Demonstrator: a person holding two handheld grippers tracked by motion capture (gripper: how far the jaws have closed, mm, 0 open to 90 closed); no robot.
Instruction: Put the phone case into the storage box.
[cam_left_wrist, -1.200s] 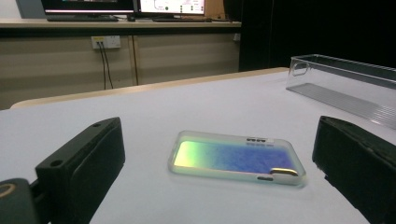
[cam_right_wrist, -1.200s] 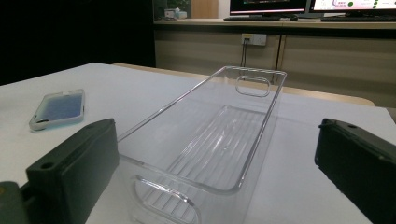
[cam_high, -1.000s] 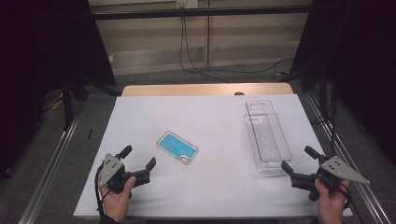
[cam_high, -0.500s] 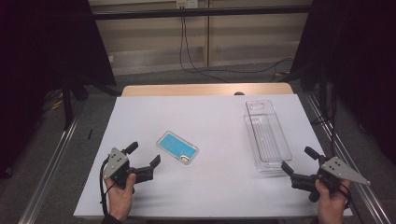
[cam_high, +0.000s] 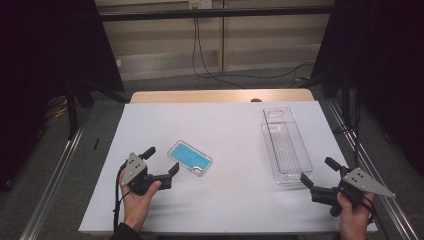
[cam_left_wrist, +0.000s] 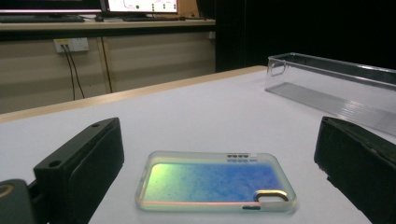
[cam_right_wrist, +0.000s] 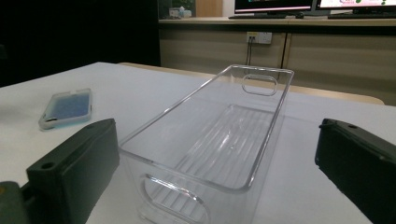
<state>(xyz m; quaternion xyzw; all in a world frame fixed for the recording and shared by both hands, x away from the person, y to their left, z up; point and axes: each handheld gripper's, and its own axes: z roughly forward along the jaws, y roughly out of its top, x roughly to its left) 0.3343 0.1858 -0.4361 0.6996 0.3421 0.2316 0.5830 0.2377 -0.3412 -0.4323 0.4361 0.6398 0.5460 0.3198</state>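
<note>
Both grippers' fingers spread: left gripper (cam_high: 161, 161) near phone case (cam_high: 189, 158), right gripper (cam_high: 320, 173) beside bin (cam_high: 285, 145) at three o'clock; no writing legible.

One phone case (cam_high: 189, 158) lies on the white tabletop (cam_high: 235, 130). One clear plastic bin (cam_high: 284, 146) stands well apart from the phone case, to its right in the high view. Two hand-held grippers are present: the left gripper (cam_high: 161, 165) just beside the phone case, the right gripper (cam_high: 320, 173) far from it, near the bin's close end.
</note>
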